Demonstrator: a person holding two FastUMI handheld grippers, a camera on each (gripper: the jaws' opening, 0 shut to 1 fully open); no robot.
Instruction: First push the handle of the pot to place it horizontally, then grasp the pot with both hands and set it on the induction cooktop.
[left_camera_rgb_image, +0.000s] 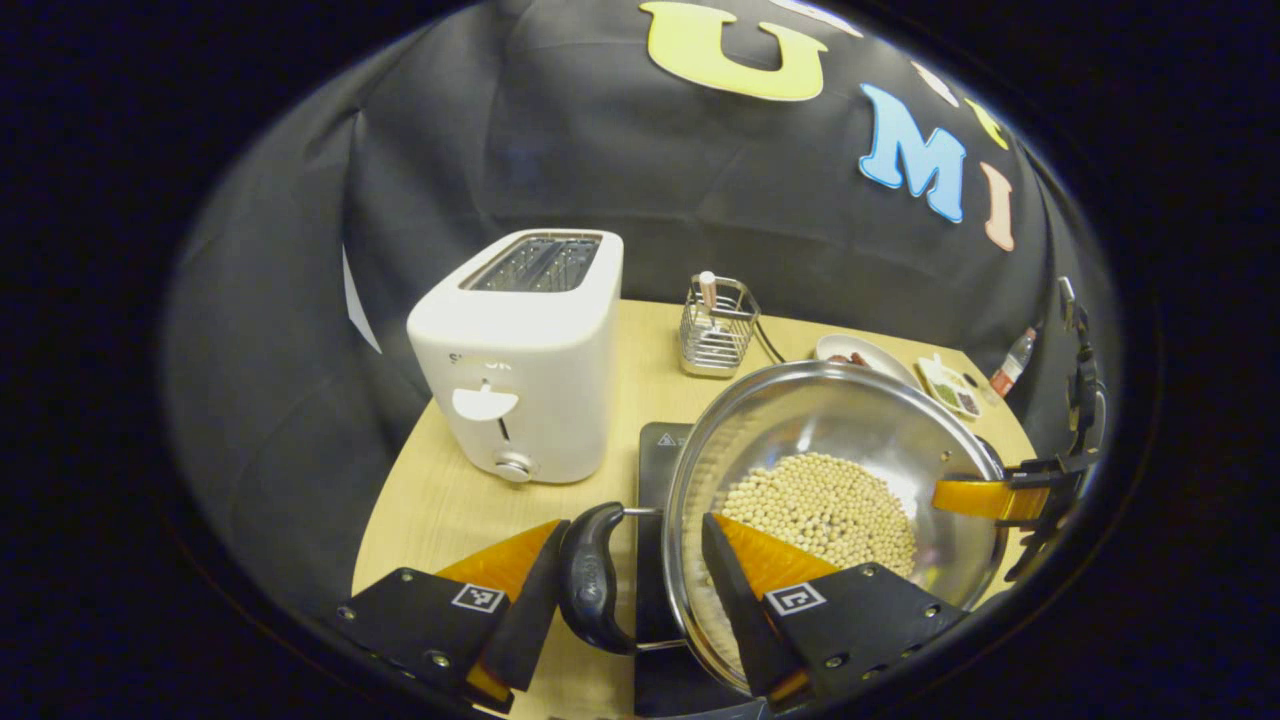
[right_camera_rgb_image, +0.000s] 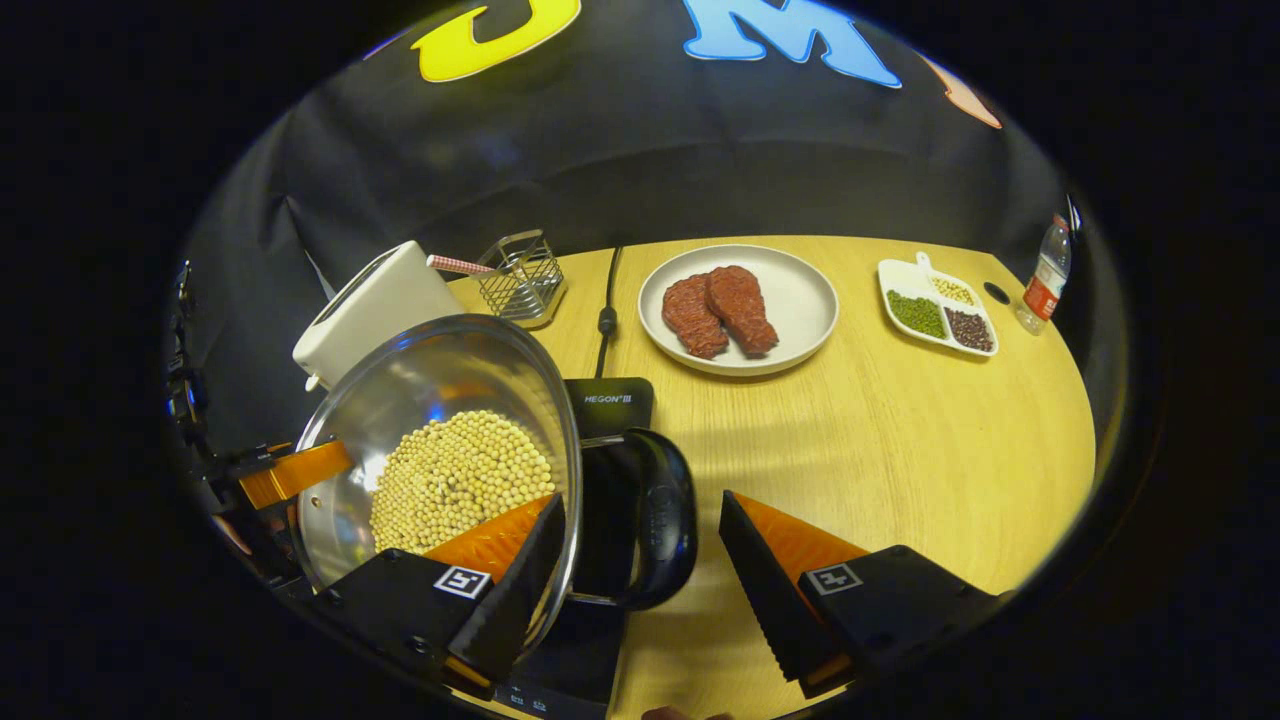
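Note:
A steel pot (left_camera_rgb_image: 850, 420) (right_camera_rgb_image: 420, 390) holding pale beans (left_camera_rgb_image: 830, 505) (right_camera_rgb_image: 460, 470) sits over the black induction cooktop (left_camera_rgb_image: 658, 450) (right_camera_rgb_image: 610, 405). My left gripper (left_camera_rgb_image: 635, 520) is open and straddles one black side handle (left_camera_rgb_image: 590, 580) and the rim. Its outer finger touches the handle and its inner finger is inside the pot. On the opposite side my right gripper (right_camera_rgb_image: 640, 495) is open around the other handle (right_camera_rgb_image: 660, 520), with a strip of table showing between that handle and the outer finger. I cannot tell whether the pot's base rests on the cooktop.
A white toaster (left_camera_rgb_image: 520, 360) (right_camera_rgb_image: 375, 300) stands beyond the pot, with a wire holder (left_camera_rgb_image: 718, 328) (right_camera_rgb_image: 520, 265) beside it. A plate of meat (right_camera_rgb_image: 790, 290), a divided dish (right_camera_rgb_image: 935, 305) and a bottle (right_camera_rgb_image: 1045, 275) lie farther along the wooden table (right_camera_rgb_image: 900, 450). The cooktop's cord (right_camera_rgb_image: 605, 300) runs back.

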